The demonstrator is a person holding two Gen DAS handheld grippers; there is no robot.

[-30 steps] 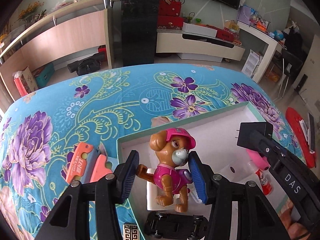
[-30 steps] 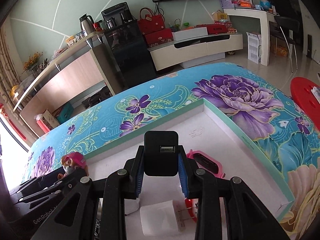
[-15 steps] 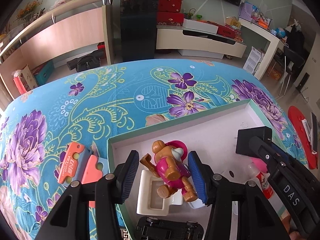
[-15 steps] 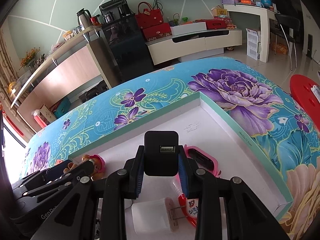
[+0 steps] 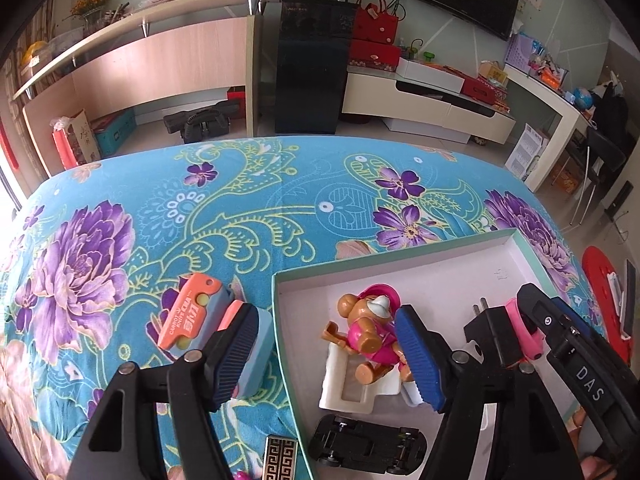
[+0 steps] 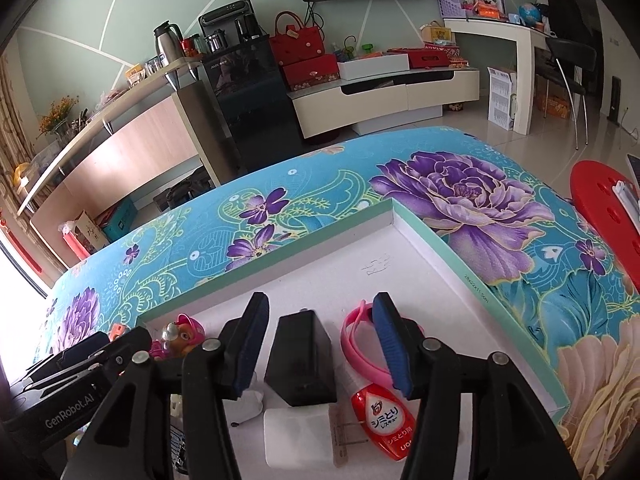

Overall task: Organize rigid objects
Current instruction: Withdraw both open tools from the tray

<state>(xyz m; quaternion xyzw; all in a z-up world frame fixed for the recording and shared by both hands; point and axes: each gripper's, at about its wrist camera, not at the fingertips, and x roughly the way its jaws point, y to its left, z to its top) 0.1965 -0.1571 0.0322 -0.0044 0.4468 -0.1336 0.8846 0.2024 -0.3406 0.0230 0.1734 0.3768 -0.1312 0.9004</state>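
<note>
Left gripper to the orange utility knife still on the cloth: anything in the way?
Nothing visible. The utility knife lies on the tablecloth just left of the box wall, beyond the left gripper, whose jaws are opening. The dog toy lies released inside the box.

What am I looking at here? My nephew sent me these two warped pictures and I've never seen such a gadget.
A person holds a two-finger gripper in each hand, with a wide-angle camera on each one looking along its fingers. One picture is from the left gripper, the other from the right gripper. Both hang over a shallow white box on a flowered blue cloth. The left jaws are opening around a toy dog lying in the box. The right jaws are opening beside a black charger. Neither is gripped. An orange cutter lies outside the box.
</note>
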